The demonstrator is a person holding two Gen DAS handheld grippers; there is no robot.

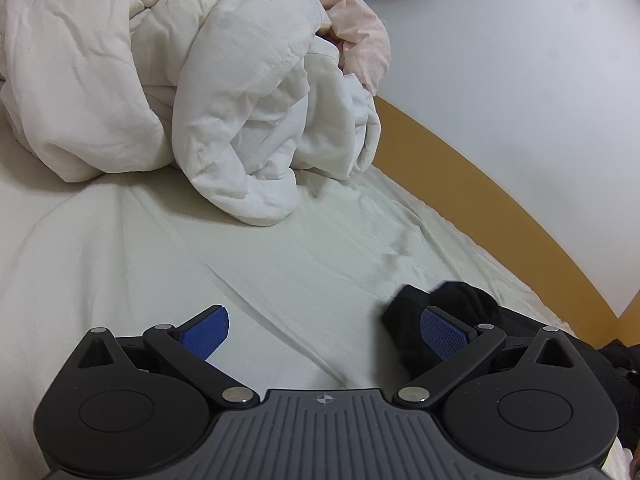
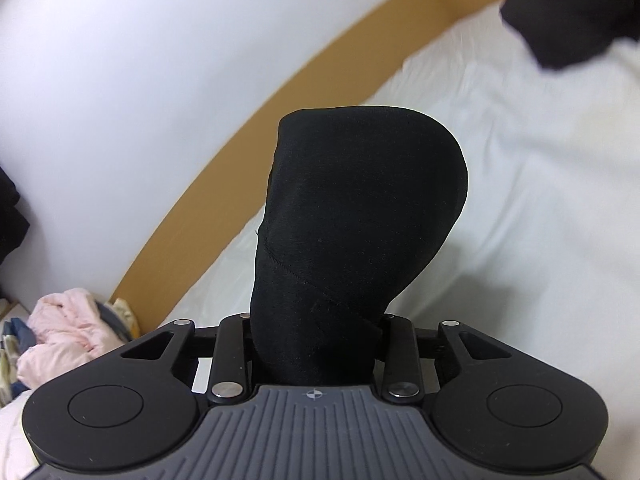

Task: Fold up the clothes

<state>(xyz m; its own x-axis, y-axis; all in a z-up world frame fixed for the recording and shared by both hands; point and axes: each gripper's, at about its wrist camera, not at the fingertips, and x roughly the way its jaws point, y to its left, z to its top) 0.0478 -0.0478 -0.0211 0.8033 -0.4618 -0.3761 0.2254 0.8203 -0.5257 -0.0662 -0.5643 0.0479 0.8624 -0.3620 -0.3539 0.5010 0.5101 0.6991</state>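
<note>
The left tongs gape over the bed sheet, nothing between them; the right tongs clench a black garment that bulges beyond them — lift gently so it hangs flat, then spread it.

Left wrist view: sits just behind its gripper, low and close over the bed, tilted slightly down, facing a heaped white duvet and the wall.
Right wrist view: close behind its gripper, facing black cloth that fills the centre.
Shared: bed sheet, ochre wall band, pink clothes.
</note>
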